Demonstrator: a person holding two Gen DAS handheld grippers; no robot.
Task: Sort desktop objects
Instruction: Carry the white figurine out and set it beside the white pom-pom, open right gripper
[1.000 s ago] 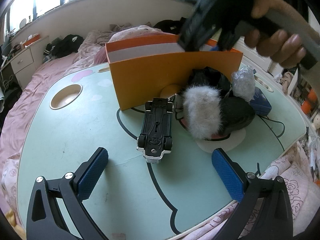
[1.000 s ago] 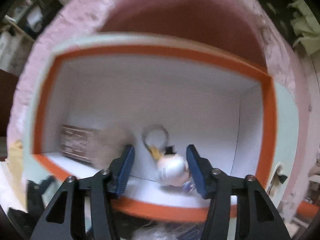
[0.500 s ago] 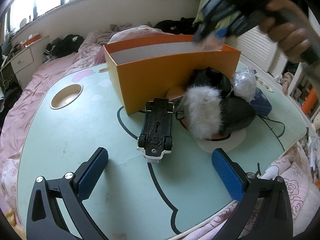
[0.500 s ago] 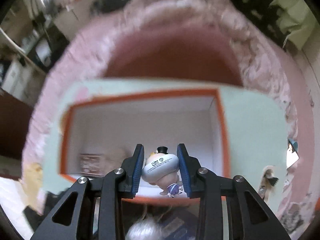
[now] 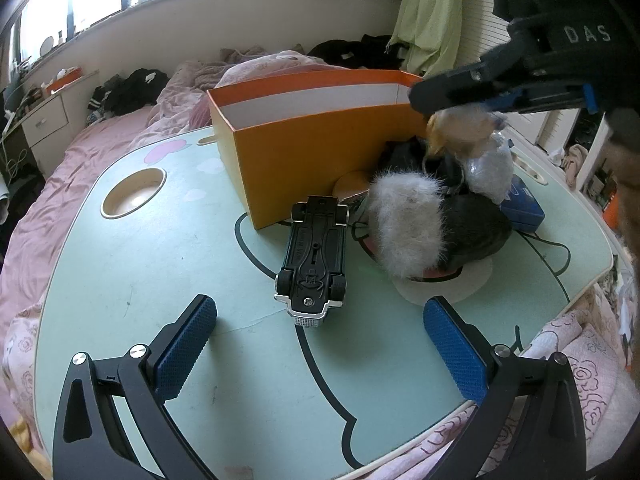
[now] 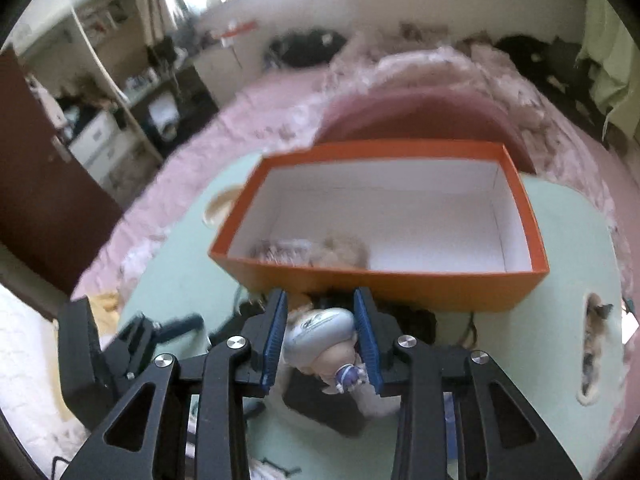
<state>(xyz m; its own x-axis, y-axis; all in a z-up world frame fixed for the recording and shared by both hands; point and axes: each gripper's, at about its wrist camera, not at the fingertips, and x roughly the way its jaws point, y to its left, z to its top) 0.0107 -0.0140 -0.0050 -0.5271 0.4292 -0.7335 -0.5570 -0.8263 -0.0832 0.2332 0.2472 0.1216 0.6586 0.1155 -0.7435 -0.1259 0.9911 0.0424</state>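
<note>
Orange box (image 5: 320, 152), one; toy car (image 5: 314, 258), one; figurine (image 6: 324, 336), one

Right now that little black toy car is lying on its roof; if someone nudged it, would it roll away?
Probably not. The toy car lies belly up on the table, wheels in the air, so it would likely slide or spin on its roof. It looks rigid, perhaps with metal trim, so probably fairly heavy for its size. Its long narrow body should suit the open left tool.

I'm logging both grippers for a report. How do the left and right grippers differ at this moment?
The left gripper is wide open and empty above the table; the right gripper has a small figurine between its pads, its jaws opening. The left points at the toy car, the right at the orange box. Both have blue pads.
</note>
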